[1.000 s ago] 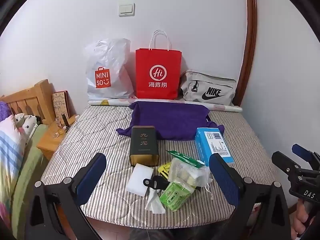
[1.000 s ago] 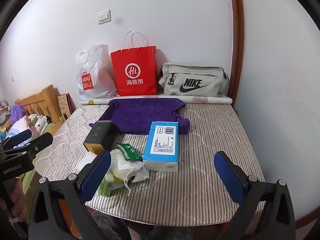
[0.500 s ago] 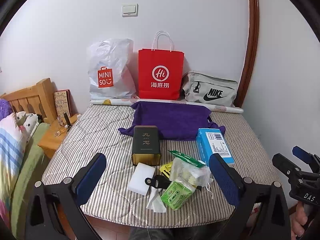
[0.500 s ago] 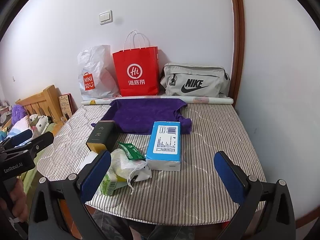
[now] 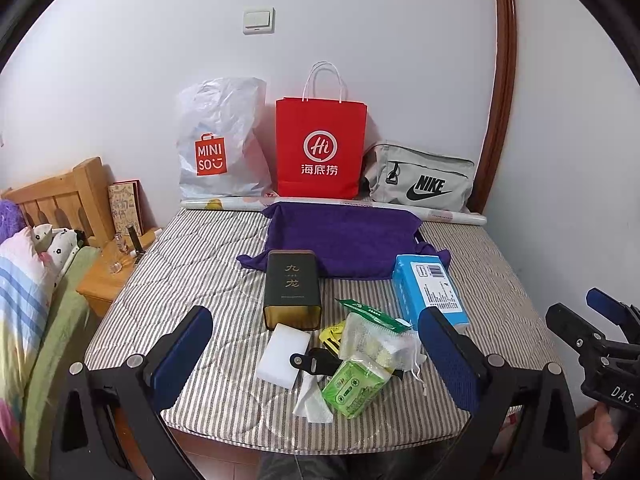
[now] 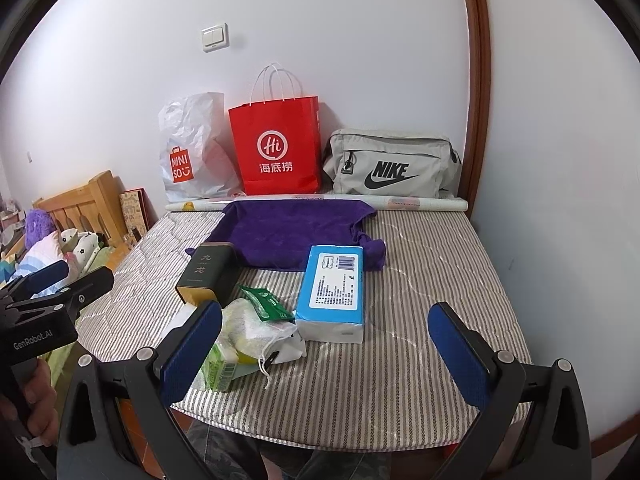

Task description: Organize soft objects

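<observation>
Two hand-held grippers hang over the near edge of a striped mattress (image 5: 192,264), both with their blue pads spread wide and nothing between them. The left hand-held gripper (image 5: 316,354) points at a small heap lying just ahead of its fingertips: a white foam block (image 5: 284,353), a black clip (image 5: 316,361), a crumpled white tissue (image 5: 312,400), a green tissue packet (image 5: 354,388) and a mesh pouch of yellowish pieces (image 5: 376,344) with a green sachet (image 5: 368,312) on top. Just beyond the heap stands a dark tin with gold characters (image 5: 293,288), and behind that a purple towel (image 5: 344,238) lies spread flat across the middle of the mattress. Ahead and right of this gripper's right pad sits a blue tissue box (image 5: 430,292), its far end touching the towel's edge.

The right hand-held gripper (image 6: 324,350) looks at the same things from the other side: the blue tissue box (image 6: 334,286) lies straight ahead between its pads, while the mesh pouch (image 6: 252,328) and green packet (image 6: 218,368) sit by its left pad.

Farthest from both grippers, against the wall, stand a white plastic bag (image 5: 218,140), a red paper bag (image 5: 320,148) and a grey Nike bag (image 5: 420,180), with a paper roll (image 5: 452,216) lying in front of them. Each gripper appears at the edge of the other's view, held by a hand (image 6: 36,404).
</observation>
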Available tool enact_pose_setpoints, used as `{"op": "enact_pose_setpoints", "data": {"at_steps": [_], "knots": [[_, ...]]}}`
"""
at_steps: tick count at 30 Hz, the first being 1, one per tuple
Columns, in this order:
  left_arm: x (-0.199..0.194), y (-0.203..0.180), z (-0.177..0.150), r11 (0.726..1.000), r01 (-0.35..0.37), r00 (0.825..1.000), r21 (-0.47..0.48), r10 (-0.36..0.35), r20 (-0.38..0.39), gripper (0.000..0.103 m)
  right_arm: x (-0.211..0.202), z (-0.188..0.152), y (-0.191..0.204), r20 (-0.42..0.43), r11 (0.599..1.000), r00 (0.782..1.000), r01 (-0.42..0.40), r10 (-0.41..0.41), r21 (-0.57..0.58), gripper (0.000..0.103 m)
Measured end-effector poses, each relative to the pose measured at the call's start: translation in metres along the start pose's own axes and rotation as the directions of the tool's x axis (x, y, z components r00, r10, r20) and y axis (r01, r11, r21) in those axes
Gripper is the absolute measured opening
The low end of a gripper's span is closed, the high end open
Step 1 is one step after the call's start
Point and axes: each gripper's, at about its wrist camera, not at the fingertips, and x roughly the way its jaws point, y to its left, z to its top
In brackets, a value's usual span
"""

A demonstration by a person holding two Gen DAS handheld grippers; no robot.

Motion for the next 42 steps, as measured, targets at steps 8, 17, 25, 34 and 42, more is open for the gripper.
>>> {"op": "enact_pose_setpoints", "data": {"at_steps": [8, 17, 25, 34, 42], "knots": [[-0.0029, 0.0013, -0.0016, 1.000, -0.003, 1.000, 0.002, 0.003, 0.001, 0.103, -0.0015, -0.0011, 0.0005, 0.003, 1.000, 1.000, 0.003, -0.003, -0.001, 0.102], [-0.0035, 0.0017, -0.0013, 1.000, -0.003, 1.000, 0.001, 0.003, 0.001, 0.103, -0.0036, -0.0018, 0.0004, 0.009, 1.000, 1.000, 0.002, -0.002, -0.006, 0.102], [-0.0029, 0.0005, -0.0012, 1.000, -0.004, 1.000, 0.002, 0.004, 0.002, 0.103, -0.0052, -0.0018, 0.0013, 0.012, 1.000, 1.000, 0.004, -0.004, -0.010, 0.102], [-0.0029, 0.0005, -0.0018, 1.000, -0.003, 1.000, 0.003, 0.003, 0.002, 0.103, -0.0071, -0.0016, 0.0034, 0.015, 1.000, 1.000, 0.003, -0.003, -0.021, 0.102], [-0.0028, 0.0005, -0.0020, 1.000, -0.002, 1.000, 0.005, 0.002, 0.001, 0.103, -0.0087, -0.0022, 0.0043, 0.020, 1.000, 1.000, 0.001, -0.001, -0.025, 0.102]]}}
